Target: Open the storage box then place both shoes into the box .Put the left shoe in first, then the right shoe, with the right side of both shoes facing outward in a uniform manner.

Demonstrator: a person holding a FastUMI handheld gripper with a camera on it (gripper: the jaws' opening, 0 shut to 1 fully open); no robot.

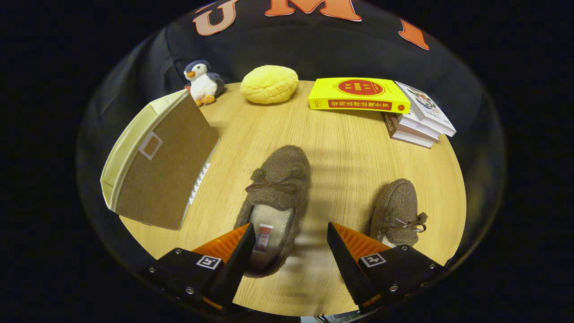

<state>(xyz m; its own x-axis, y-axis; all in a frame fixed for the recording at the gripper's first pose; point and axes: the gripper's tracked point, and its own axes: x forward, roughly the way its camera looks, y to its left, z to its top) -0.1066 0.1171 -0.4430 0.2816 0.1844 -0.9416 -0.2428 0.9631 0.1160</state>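
Spread wide and gripping nothing, the gripper (290, 244) is hovering above the heel end of the nearer shoe (277, 202), its fingers (233, 255) straddling the shoe's opening. This shoe is a moccasin of fuzzy brown fleece with a small bow at the vamp and a pale plush lining bearing a sewn tag; it is lying toe-away along the wood-grain tabletop (350, 152). Judged by its pile and slack collar, it is probably light, soft and compliant, so the heel collar or side wall is offering the firmest pinch, whereas the bow would likely tug loose. A second, matching shoe (399, 211) is resting just beyond the right finger. Well apart to the left, the storage box (157, 166), fabric-sided with a cream lining, is standing tilted with a brown panel facing the camera; whether it is open cannot be told. Beyond are sitting a plush penguin (202, 81), a yellow bun-shaped cushion (269, 84) and stacked books (381, 103).
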